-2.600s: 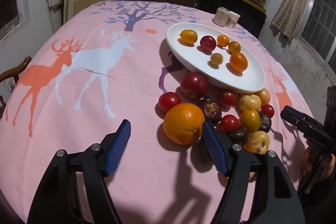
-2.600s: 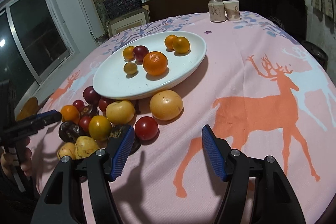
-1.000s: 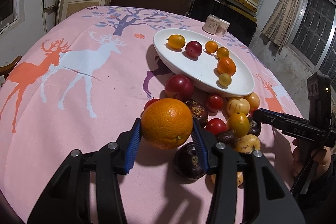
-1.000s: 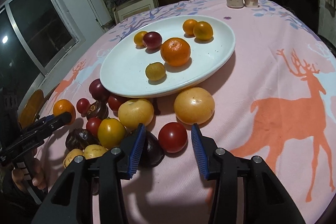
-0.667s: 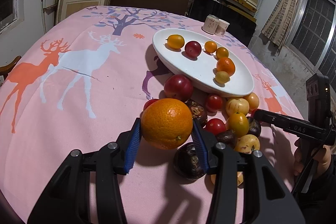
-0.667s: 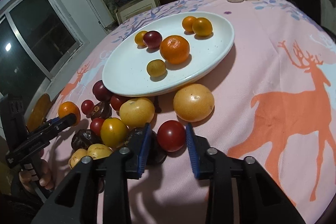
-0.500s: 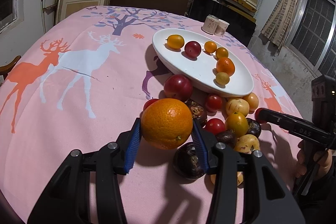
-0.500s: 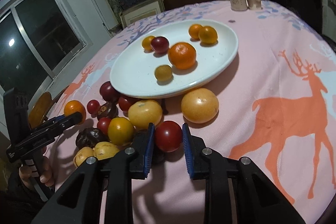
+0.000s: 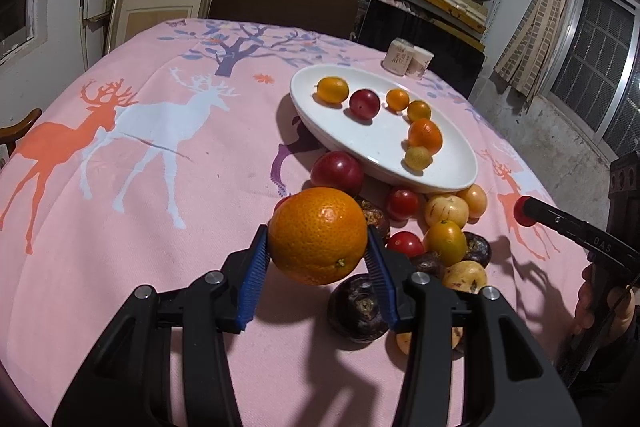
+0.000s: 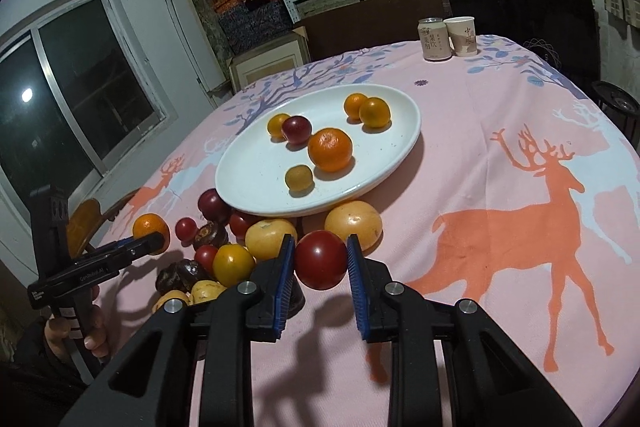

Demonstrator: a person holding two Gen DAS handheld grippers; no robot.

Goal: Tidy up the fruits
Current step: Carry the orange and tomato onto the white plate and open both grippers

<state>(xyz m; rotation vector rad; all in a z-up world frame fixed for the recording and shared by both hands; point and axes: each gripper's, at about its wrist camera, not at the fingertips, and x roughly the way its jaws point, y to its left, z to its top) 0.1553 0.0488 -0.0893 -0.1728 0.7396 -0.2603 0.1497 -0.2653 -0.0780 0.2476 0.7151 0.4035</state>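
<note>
My left gripper (image 9: 317,255) is shut on a large orange (image 9: 317,235) and holds it above the pink cloth, in front of the fruit pile. My right gripper (image 10: 320,263) is shut on a red tomato (image 10: 321,259), lifted just off the cloth. It also shows in the left wrist view (image 9: 524,211). A white oval plate (image 9: 372,147) holds several small oranges and a red plum; it also shows in the right wrist view (image 10: 256,167). Loose fruits lie in front of the plate: a red plum (image 9: 337,173), yellow fruits (image 9: 446,211) and dark passion fruits (image 9: 356,307).
A can (image 10: 434,39) and a paper cup (image 10: 460,35) stand at the table's far edge. The round table has a pink deer-print cloth (image 9: 120,147). Shelves with boxes, a dark chair and windows lie behind. A wooden chair back (image 9: 20,131) sits at the left edge.
The left gripper closed on the orange and lifted it. The right gripper closed on the red tomato and raised it off the cloth within the last second.
</note>
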